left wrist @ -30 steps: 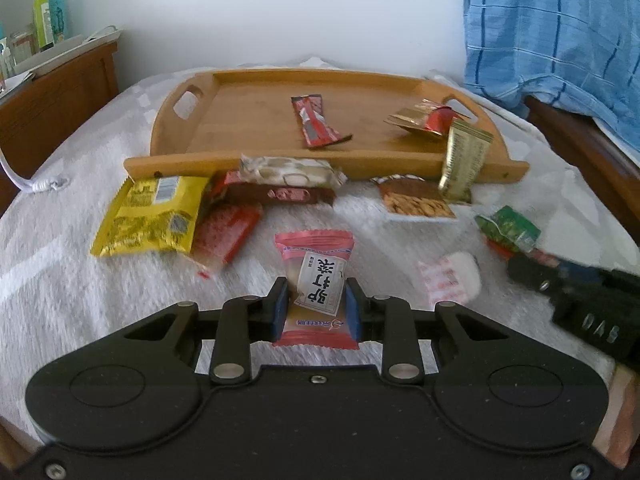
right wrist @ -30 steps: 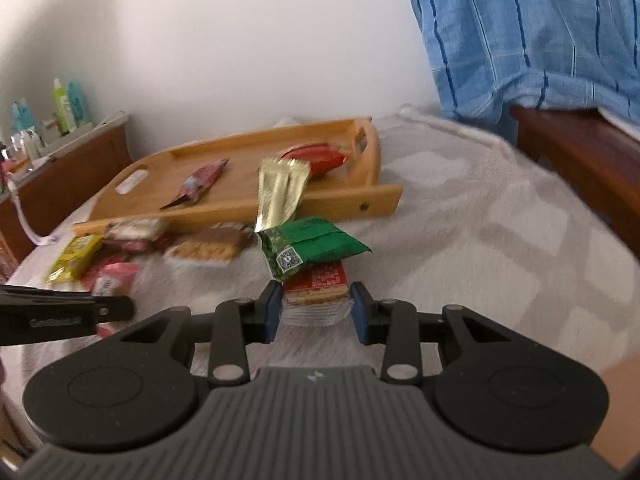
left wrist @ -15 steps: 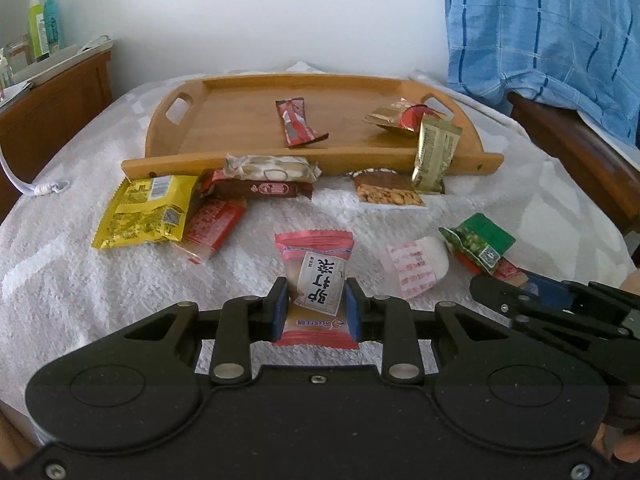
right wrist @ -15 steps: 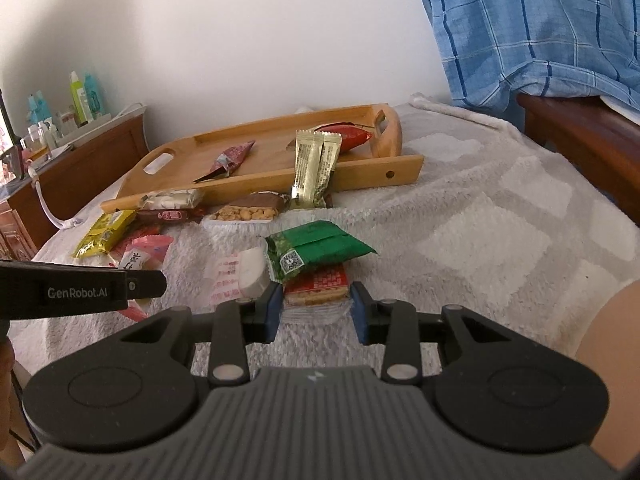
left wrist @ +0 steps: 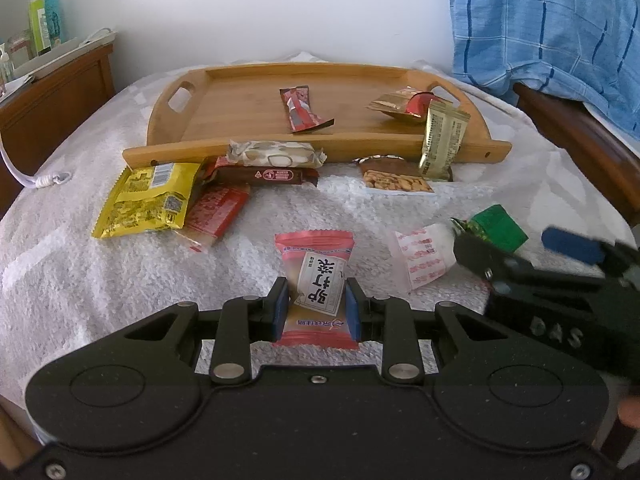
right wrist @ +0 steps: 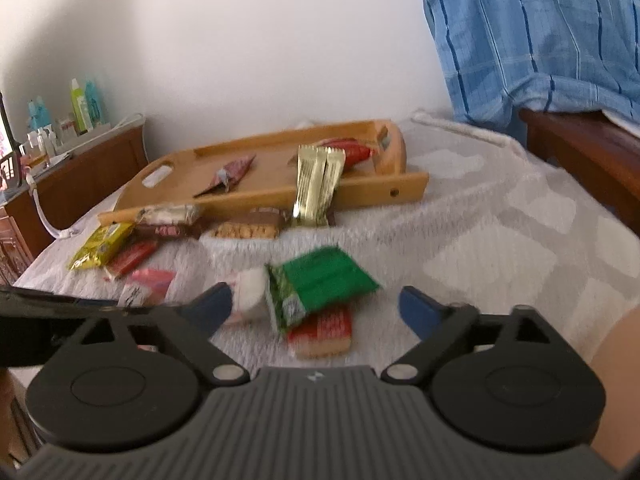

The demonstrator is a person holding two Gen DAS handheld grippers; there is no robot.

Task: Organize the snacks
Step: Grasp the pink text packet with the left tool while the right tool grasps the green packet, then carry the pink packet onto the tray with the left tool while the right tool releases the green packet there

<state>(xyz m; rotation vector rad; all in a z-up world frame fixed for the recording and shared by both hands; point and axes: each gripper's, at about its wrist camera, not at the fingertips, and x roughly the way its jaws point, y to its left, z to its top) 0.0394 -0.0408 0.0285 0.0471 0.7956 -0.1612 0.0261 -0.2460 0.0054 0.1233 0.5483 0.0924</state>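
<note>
Pink snack [left wrist: 316, 280]: my left claw [left wrist: 316, 312] squeezes it tight, low over the white blanket [left wrist: 60, 280].
Green snack [right wrist: 320, 280]: lies on a red one [right wrist: 320, 330], between my right claw's [right wrist: 316, 308] tips.
Change: my right claw was pinching; now it's wide open, holding nothing.
Meaning: maybe it let go; picture's blurry.
Tray [left wrist: 240, 148]: farther back, few snacks inside.

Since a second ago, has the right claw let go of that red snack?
Yes. The right gripper has opened; the red snack now lies loose on the white blanket, under the green packet.

One tray [left wrist: 476, 148], eleven snack packets [left wrist: 148, 200].
</note>
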